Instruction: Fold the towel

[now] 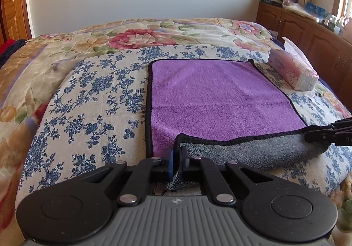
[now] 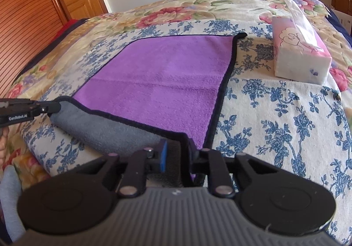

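A purple towel (image 1: 211, 96) with a grey underside and black trim lies on the bed; it also shows in the right wrist view (image 2: 158, 78). Its near edge is lifted and curled over, grey side up (image 1: 253, 153). My left gripper (image 1: 177, 158) is shut on the towel's near left corner. My right gripper (image 2: 176, 155) is shut on the near right corner. The right gripper shows at the right edge of the left wrist view (image 1: 325, 133), and the left gripper at the left edge of the right wrist view (image 2: 44, 108).
A pink tissue pack (image 1: 292, 70) lies right of the towel, also in the right wrist view (image 2: 299, 52). The towel rests on a blue-flowered cloth (image 1: 92, 96) over a floral quilt (image 1: 136, 34). Wooden cabinets (image 1: 308, 32) stand at right, a wooden door (image 2: 33, 15) at left.
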Tool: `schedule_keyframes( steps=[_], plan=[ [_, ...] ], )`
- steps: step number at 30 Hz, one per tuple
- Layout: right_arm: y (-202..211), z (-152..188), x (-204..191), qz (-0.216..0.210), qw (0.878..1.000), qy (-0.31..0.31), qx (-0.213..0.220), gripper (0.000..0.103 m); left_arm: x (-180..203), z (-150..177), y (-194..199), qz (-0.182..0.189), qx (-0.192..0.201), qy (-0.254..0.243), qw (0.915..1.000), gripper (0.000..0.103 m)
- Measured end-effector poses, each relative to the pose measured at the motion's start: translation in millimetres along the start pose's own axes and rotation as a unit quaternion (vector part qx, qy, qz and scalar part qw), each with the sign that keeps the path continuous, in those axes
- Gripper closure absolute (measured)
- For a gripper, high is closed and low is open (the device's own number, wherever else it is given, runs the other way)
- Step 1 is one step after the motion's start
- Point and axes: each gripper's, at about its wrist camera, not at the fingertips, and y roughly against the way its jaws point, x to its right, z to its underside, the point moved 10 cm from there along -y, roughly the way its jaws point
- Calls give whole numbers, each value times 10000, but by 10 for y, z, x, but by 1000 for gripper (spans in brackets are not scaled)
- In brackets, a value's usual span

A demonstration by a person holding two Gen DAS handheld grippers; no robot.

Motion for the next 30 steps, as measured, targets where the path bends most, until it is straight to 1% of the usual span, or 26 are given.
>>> schedule_keyframes(
  steps=[8,9,10,19,30],
  plan=[
    [22,-13,-23,33,10000,69,22,95,28,-12,21,31,32,-23,10000,97],
    [24,-20,-25,33,10000,77,30,96,32,-14,23,46,33,-17,10000,97],
    [26,-24,-26,34,10000,85,38,99,31,-17,27,54,41,-13,10000,97],
    [62,-62,-37,18,9997,187,128,99,64,-56,76,81,114,-61,9999,97],
    [141,-142,-114,16,9988,357,341,99,57,-118,130,63,232,-37,9997,97]
  ],
)
